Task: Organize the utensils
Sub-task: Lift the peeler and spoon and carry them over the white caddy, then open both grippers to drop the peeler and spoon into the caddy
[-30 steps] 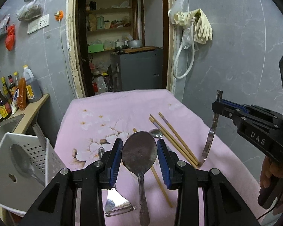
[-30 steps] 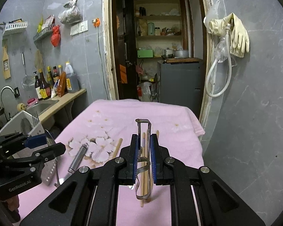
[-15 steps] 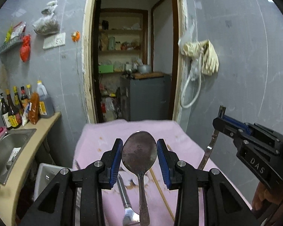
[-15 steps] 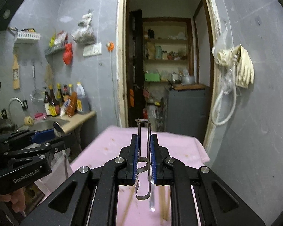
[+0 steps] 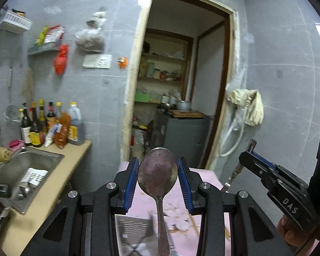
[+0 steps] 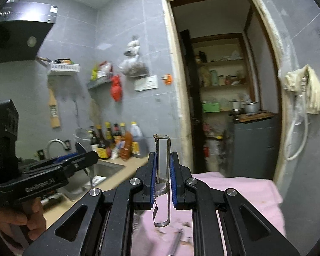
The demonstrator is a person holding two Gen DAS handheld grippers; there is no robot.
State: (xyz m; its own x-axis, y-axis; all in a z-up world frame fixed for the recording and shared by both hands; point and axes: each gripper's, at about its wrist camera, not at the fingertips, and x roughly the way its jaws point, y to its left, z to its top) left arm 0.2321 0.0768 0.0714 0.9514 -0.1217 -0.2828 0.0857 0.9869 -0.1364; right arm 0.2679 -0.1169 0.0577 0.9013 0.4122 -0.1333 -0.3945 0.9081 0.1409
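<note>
Two raised utensils: spoon [image 5: 157, 171], peeler [image 6: 162, 170].

A lived-in home kitchen. A steel sink [image 5: 29, 166] sits in the counter [image 5: 59, 183] with sauce bottles [image 5: 51, 125] at its back edge, and a range hood [image 6: 21, 29] hangs above. Pantry shelves [image 6: 221, 81] show through the doorway.

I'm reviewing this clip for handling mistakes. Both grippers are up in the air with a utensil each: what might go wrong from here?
1. The left gripper pinches the spoon only at the bowl's curved edges, its long handle hanging below; it may pivot or slip out.
2. The right gripper grips the thin, springy metal peeler, which could twist loose.
3. The views are motion-blurred, and the sink lies beside the pink cloth; a dropped utensil might land there.
</note>
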